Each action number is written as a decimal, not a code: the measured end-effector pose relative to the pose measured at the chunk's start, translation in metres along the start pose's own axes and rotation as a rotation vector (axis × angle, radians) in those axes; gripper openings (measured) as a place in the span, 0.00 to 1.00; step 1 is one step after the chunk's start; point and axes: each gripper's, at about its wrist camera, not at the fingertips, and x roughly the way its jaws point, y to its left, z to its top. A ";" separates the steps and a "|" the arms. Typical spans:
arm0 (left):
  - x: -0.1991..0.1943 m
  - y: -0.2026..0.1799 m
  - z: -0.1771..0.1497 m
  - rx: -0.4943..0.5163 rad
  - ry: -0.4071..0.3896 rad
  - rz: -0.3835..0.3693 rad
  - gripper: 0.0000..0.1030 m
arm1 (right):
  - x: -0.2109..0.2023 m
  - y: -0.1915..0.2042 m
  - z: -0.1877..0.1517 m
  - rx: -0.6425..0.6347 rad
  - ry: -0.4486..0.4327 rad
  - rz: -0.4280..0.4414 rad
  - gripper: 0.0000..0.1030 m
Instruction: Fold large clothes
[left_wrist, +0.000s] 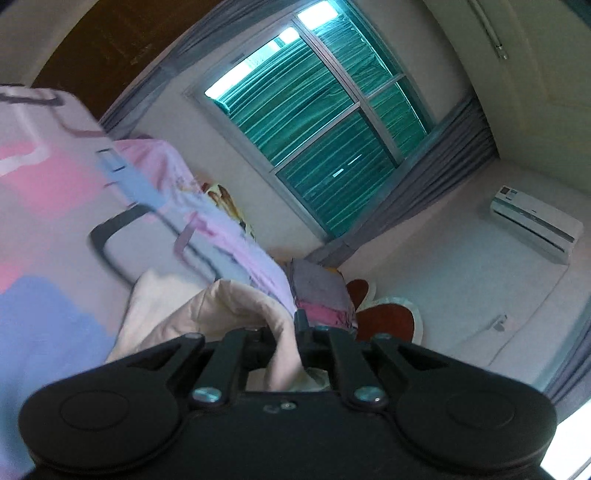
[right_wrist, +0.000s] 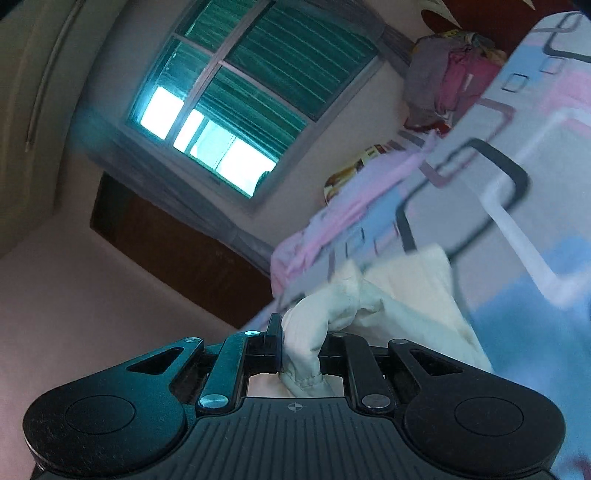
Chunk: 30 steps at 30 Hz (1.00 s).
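Cream garment (right_wrist: 406, 295): pale, soft, quilted-looking; partly raised off a bed cover (right_wrist: 517, 184) patterned in pink, blue and grey; bulk of it trailing onto that cover between the two grippers.
Right gripper (right_wrist: 301, 350): jaws pinched tight on a bunched cuff or corner of the garment; fabric squeezed into a roll between the fingers.
Left gripper (left_wrist: 284, 343): likewise clamped on a fold of the same cloth, pinkish-cream in this view (left_wrist: 221, 306); jaws nearly closed.
Step in hand, as judged: lift of two held points, ahead of spreading or a first fold.
Next move, as judged: hands drawn apart until taut, cloth shaken flat, then laid back square on the bed; both pinches kept firm.
Surroundings: window (left_wrist: 317, 122) with green blind; heap of other clothes (right_wrist: 450, 81) at the bed's far end; air conditioner (left_wrist: 535, 225) on the wall.
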 end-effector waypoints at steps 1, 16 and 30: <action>0.015 0.000 0.008 0.001 -0.001 0.000 0.05 | 0.014 -0.002 0.013 0.006 0.002 -0.006 0.13; 0.196 0.079 0.067 0.073 0.061 0.204 0.78 | 0.195 -0.091 0.104 -0.033 -0.019 -0.240 0.92; 0.275 0.139 0.060 0.137 0.493 0.216 0.09 | 0.269 -0.145 0.088 -0.155 0.303 -0.343 0.34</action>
